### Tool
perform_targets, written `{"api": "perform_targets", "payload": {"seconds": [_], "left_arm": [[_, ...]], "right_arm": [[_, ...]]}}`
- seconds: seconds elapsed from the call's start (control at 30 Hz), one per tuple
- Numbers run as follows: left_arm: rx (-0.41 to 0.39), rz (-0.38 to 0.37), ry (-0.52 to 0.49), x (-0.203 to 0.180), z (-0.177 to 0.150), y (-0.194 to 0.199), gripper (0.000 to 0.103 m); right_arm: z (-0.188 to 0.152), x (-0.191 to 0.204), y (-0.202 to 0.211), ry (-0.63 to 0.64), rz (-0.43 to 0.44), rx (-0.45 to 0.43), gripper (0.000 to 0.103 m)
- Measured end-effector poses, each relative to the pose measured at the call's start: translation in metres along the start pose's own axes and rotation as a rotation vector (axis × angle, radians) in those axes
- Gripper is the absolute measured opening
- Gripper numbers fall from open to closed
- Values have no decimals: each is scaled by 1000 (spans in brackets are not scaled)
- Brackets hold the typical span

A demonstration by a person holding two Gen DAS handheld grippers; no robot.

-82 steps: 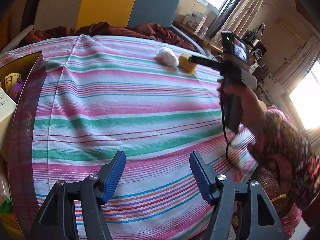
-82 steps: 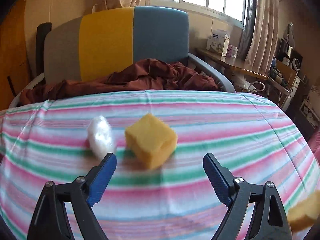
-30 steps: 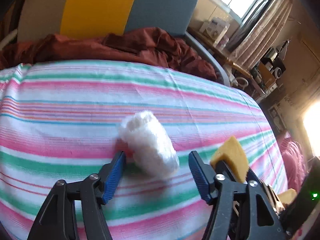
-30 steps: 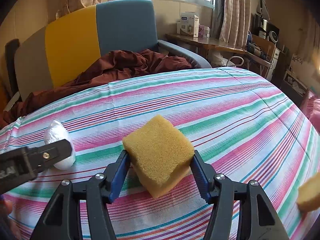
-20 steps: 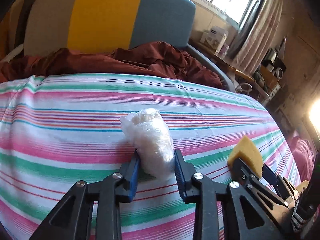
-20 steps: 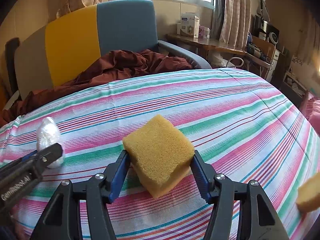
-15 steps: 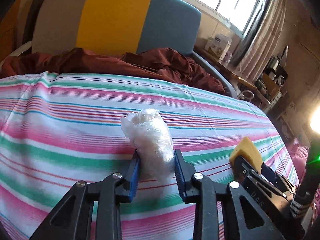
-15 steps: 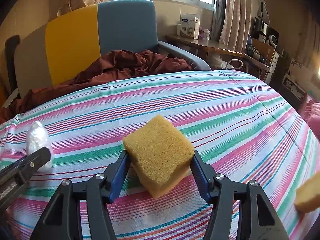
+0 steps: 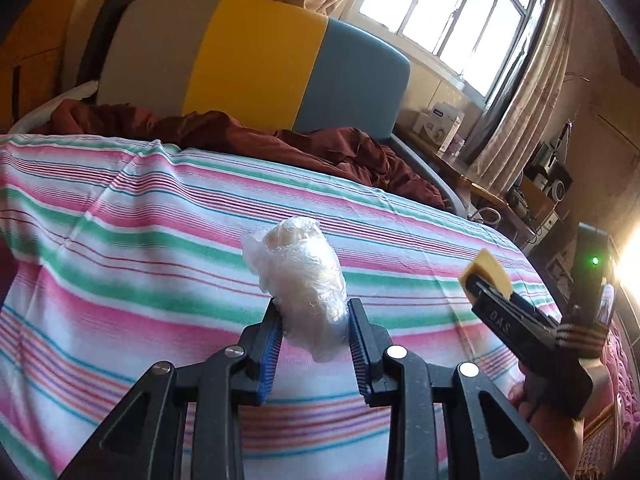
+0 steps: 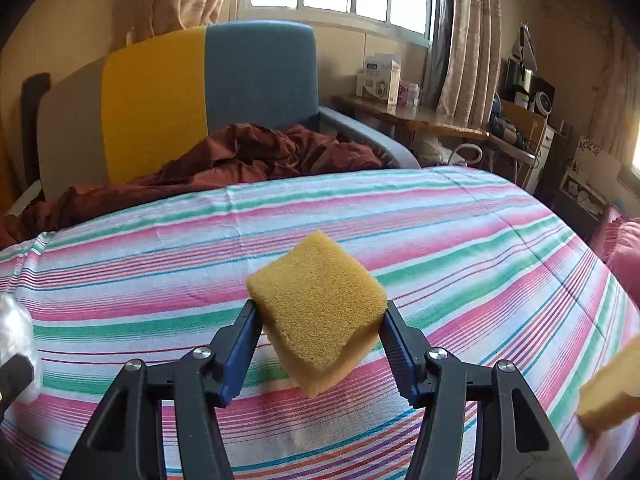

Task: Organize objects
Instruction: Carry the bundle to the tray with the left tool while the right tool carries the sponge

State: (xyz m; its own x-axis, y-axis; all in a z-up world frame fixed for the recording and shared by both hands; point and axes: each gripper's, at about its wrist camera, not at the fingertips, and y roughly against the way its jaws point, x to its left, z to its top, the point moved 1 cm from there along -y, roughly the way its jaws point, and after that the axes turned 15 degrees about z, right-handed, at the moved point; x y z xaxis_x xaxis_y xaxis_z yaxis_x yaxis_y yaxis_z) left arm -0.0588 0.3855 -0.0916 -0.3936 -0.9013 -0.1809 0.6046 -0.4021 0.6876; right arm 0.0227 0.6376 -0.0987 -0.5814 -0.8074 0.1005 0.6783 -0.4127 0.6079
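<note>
The left gripper point(image 9: 314, 330) is clamped on a soft white bundle wrapped in thin clear plastic point(image 9: 300, 280), and the bundle is lifted above the striped pink, green and white cloth point(image 9: 120, 272). The right gripper point(image 10: 320, 344) has its jaws pressed on a yellow foam sponge block point(image 10: 318, 304), also off the cloth. It seems the step is to carry both things to their storage place, which is not in view. To do it well, I think the left grip should stay gentle, because the plastic is slippery and the bundle hangs mostly forward of the pads. The sponge is squeezed near its lower edge, so keep it level. Another yellow sponge piece point(image 10: 612, 392) lies at the right edge.
</note>
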Motion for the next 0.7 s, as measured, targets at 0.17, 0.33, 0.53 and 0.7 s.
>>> {"api": "perform_targets", "payload": {"seconds": [0.17, 0.33, 0.53, 0.7], "left_arm": [[-12, -9, -37, 6, -10, 23, 31], [-1, -30, -62, 16, -21, 49, 31], [-57, -74, -123, 26, -22, 97, 31], [-97, -68, -113, 53, -17, 127, 31]], "right_arm": [[-1, 8, 11, 18, 52, -32, 60], [-6, 15, 25, 19, 73, -53, 60], [-17, 32, 40, 53, 84, -51, 60], [-28, 50, 53, 88, 93, -47, 60]]}}
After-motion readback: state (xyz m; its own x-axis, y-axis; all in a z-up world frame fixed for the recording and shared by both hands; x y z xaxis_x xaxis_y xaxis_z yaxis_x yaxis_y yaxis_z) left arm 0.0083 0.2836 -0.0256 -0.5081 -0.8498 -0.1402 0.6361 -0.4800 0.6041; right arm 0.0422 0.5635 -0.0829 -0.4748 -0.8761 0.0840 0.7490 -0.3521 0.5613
